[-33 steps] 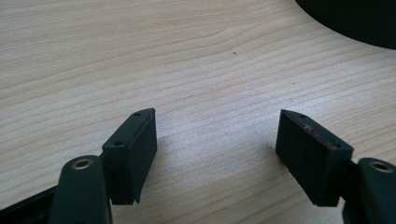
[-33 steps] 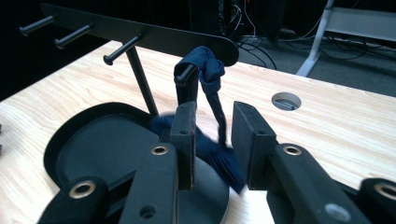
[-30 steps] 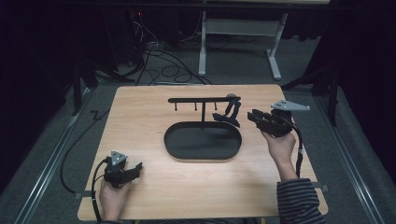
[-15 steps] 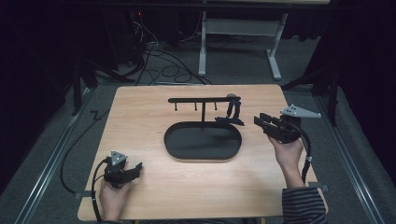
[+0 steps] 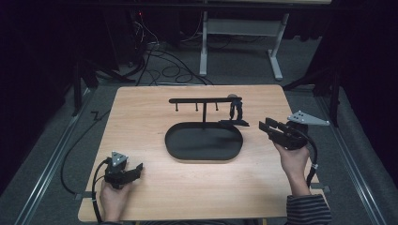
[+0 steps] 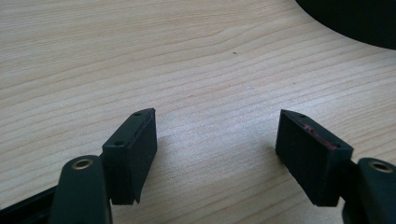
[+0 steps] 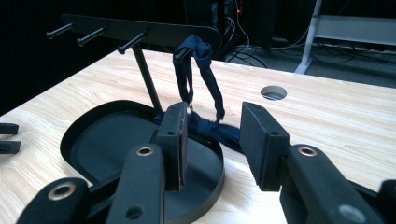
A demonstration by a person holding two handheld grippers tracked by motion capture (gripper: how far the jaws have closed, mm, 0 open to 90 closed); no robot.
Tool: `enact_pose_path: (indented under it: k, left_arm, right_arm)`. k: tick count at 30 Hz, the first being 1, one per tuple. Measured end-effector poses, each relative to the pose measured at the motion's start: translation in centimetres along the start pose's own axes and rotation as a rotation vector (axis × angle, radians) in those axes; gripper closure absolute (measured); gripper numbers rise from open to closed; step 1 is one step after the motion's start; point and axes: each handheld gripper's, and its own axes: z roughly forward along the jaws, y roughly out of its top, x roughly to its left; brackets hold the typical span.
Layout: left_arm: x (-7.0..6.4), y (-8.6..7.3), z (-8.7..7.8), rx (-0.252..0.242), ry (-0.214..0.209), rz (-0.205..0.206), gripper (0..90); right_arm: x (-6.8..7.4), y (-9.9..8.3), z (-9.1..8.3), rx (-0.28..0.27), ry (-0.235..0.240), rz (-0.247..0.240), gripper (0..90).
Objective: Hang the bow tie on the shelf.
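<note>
**Strap hangs on the peg**

The dark blue strap [image 7: 198, 79] hangs from the end peg of the black rack [image 5: 205, 100], and its tail lies on the rim of the black tray [image 5: 178, 151]. Your right gripper [image 5: 268, 128] sits just beside it, jaws spread, holding nothing. I think the hanging step is done. Next, move away gently. Your left gripper [image 5: 134, 169] rests spread on the worktop [image 5: 141, 117], well apart.

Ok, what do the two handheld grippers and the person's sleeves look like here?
Both grippers are black, each with two block-shaped jaws on arms with brass-ringed holes. The left gripper and right gripper each carry a grey three-cornered plate on top and trail a black cable. One pad of the left gripper shows reddish marks along its edge. A dark striped sleeve covers the right forearm.
</note>
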Motion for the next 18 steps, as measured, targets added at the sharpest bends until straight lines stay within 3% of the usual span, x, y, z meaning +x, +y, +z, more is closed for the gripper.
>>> enact_pose_path:
  k: [10, 13, 18]
  left_arm:
    - [0.0, 0.0, 0.0, 0.003, -0.003, 0.0, 29.7]
    - [0.0, 0.0, 0.0, 0.002, -0.003, -0.001, 29.7]
    - [0.0, 0.0, 0.0, 0.002, -0.003, -0.001, 29.8]
  right_arm:
    - [0.1, -0.9, -0.8, 0.004, -0.029, -0.005, 61.2]
    - [0.1, -1.6, -1.1, -0.005, -0.043, -0.009, 54.9]
    - [0.0, -2.3, -1.5, -0.017, -0.058, -0.005, 52.0]
